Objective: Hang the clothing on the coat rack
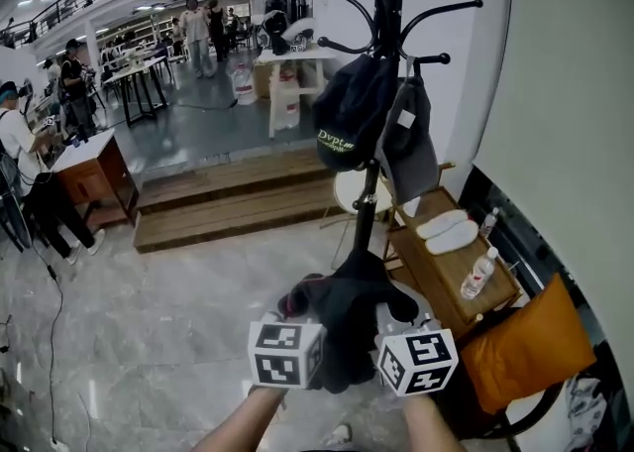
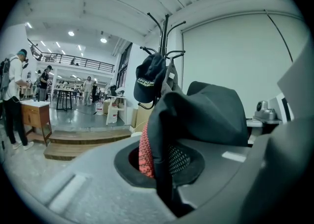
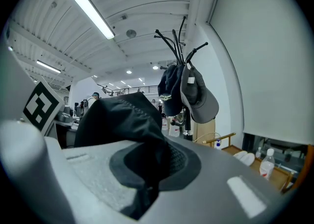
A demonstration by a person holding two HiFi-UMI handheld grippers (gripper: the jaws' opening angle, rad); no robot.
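Left gripper (image 2: 166, 191): jaws clenched on a fold of the black fabric garment (image 1: 349, 326). A red knitted strip (image 2: 145, 152) of it bunches just ahead of the pinch.

The garment sits low and centre in the head view. It is bunched between the two grippers, in front of the rack's base, and not yet on any hook. The two pinch points are probably there to keep the cloth spread enough to find a loop or opening.

Right gripper (image 3: 143, 193): also clamped shut on the same garment, with cloth mounded over its jaws.

The black metal coat rack (image 1: 388, 4) is straight ahead and above. Its near hooks are taken by a dark cap with yellow-green lettering (image 1: 349, 113) and, beside it, a grey cap (image 1: 411, 143). A free curved hook (image 1: 446, 10) at upper right looks like the best target, and the upper-left arm is also bare.

Next step, as I judge it: lift well up and approach from a free side so the caps don't get knocked.

Right of the rack is a low wooden table (image 1: 426, 267) with white slippers and bottles, then an orange cushion (image 1: 525, 346). Keep the hem off those.
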